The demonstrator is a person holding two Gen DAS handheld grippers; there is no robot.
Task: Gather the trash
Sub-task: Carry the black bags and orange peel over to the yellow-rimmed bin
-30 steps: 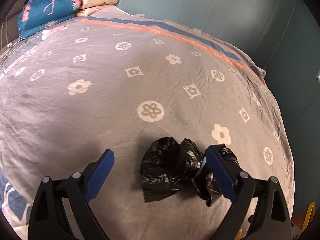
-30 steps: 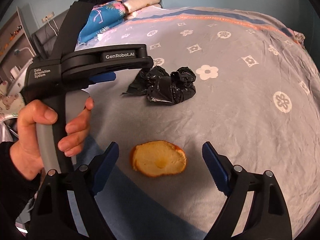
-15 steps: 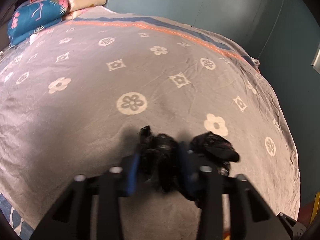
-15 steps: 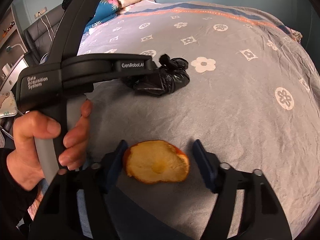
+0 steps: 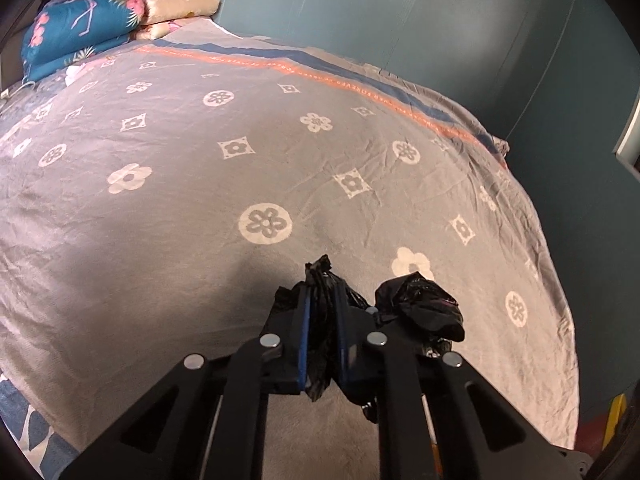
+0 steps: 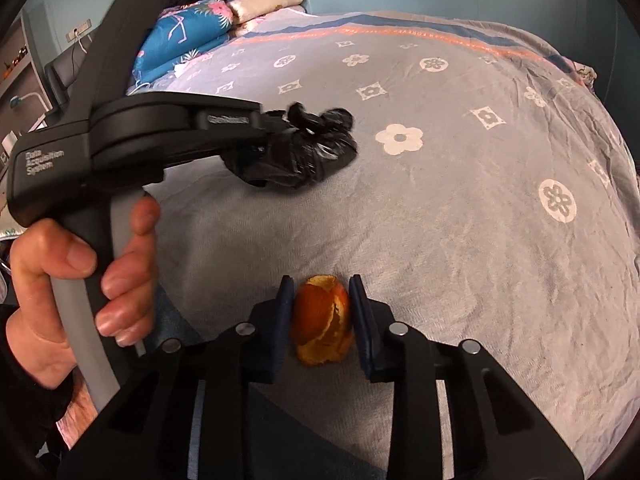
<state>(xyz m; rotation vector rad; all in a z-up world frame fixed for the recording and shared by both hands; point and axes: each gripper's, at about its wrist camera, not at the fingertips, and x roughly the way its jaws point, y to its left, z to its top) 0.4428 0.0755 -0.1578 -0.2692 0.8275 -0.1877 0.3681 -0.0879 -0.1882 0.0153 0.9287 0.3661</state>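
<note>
Across the whole scene spreads the bed (image 5: 168, 216), and we work over its grey cover printed with white flowers and diamonds, an orange and blue band running along its far edge. At the head end we see a folded blue floral quilt (image 5: 80, 32) with cream pillows (image 5: 180, 6) just beside it, and behind everything stands the teal wall (image 5: 440, 20).

Next in size is our left hand (image 6: 76, 280), seen from the right wrist camera, wrapped around the grey handle of the left tool, whose black body carries the words "Data Acquisition System". Our left gripper (image 5: 320, 312) has its blue-padded fingers drawn close together and clamped on a crumpled black trash bag (image 5: 420, 308). One fold of the plastic is pinched between the pads, while the bulk of the bag bulges out to the right of the fingers and a twisted tip pokes up past the fingertips. From the right wrist camera the bag (image 6: 304, 148) looks blurred; whether it touches the bedcover we cannot tell.

Nearer to us, at the front part of the bed, our right gripper (image 6: 322, 312) has its fingers closed in on an orange peel (image 6: 322, 320). The peel stands on edge between the two blue pads, both touching its sides, with its lower end against the cover. The peel and the bag are well apart.
</note>
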